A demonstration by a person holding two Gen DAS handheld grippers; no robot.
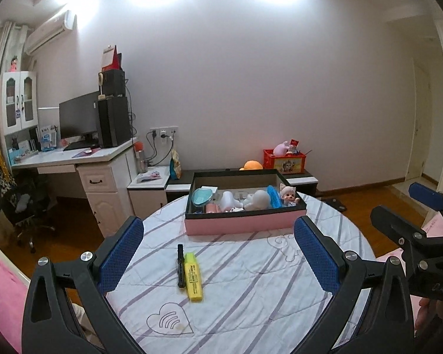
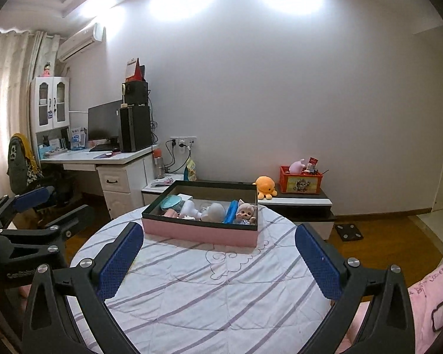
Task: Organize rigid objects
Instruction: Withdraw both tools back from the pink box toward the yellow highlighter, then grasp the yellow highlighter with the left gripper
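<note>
Between left tool (image 1: 218,253) fingers: highlighter (image 1: 193,277).

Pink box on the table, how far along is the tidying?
Done: the pink box already holds a doll, a teal lid and other toys. In hand: nothing; the left gripper and right gripper are both open and empty. Left: the yellow highlighter and black pen on the table.
</note>
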